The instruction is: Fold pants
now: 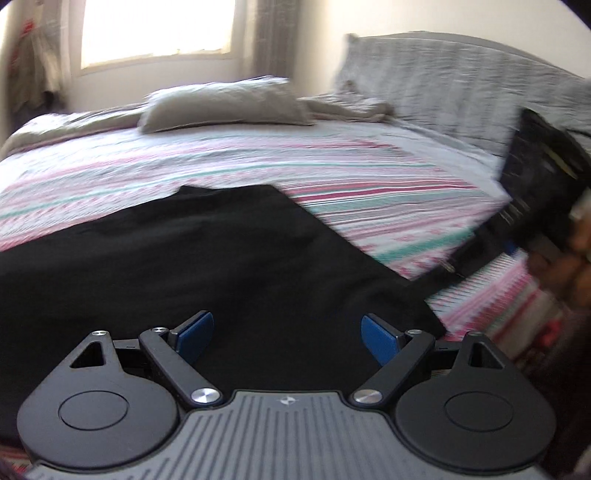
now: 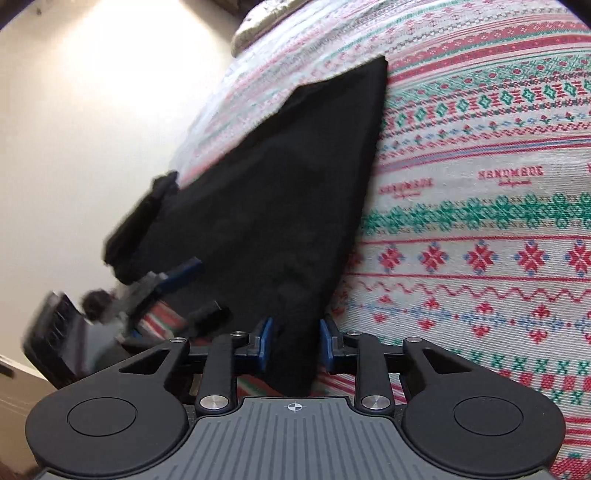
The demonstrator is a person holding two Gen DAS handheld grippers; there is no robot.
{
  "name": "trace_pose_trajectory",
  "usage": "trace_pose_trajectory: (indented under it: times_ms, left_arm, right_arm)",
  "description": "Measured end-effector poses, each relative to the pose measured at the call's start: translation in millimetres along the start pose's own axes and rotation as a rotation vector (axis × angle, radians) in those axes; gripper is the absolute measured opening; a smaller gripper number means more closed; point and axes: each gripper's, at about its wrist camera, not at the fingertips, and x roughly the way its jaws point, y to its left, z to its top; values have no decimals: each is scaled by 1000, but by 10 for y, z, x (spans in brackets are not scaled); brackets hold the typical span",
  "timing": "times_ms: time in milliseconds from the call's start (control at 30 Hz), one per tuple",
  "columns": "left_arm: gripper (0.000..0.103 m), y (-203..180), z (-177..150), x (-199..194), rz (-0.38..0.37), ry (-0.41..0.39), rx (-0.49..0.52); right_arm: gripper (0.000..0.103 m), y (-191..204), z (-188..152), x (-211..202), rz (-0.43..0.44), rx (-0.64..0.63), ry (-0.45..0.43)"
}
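Observation:
Black pants [image 1: 184, 258] lie flat on a striped, patterned bedspread [image 1: 332, 170]. My left gripper [image 1: 286, 338] is open, its blue pads wide apart just above the near part of the pants, holding nothing. In the right wrist view the pants [image 2: 277, 206] stretch away as a dark wedge. My right gripper [image 2: 294, 341] has its blue pads partly apart around the near corner of the pants; the cloth hangs between them without a clear pinch. The left gripper [image 2: 173, 280] shows blurred at the left of that view.
A grey pillow [image 1: 225, 107] and rumpled grey bedding [image 1: 443, 81] lie at the far side of the bed, under a bright window [image 1: 155, 29]. The right gripper and the hand holding it [image 1: 546, 206] show blurred at the right edge. A pale wall [image 2: 74, 129] is on the left.

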Motion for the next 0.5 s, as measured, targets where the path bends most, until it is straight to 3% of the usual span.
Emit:
trace_pose_trajectory:
  times_ms: [167,267,367,500]
  left_arm:
    - [90,-161,-35,-48,-124,-42,109]
    - [90,-331,-61,75,-116,-42,170]
    - [89,-495,-103,188,-26,-44,222]
    - [78,-673,-193,492,196,-2,285]
  right_arm:
    - [26,74,89,-107,92,16,-48]
    - [26,113,165,-87,119,25,-57]
    - [26,130,221,-79,143,32,-61]
    - [29,81,296,-66,155,42,-74]
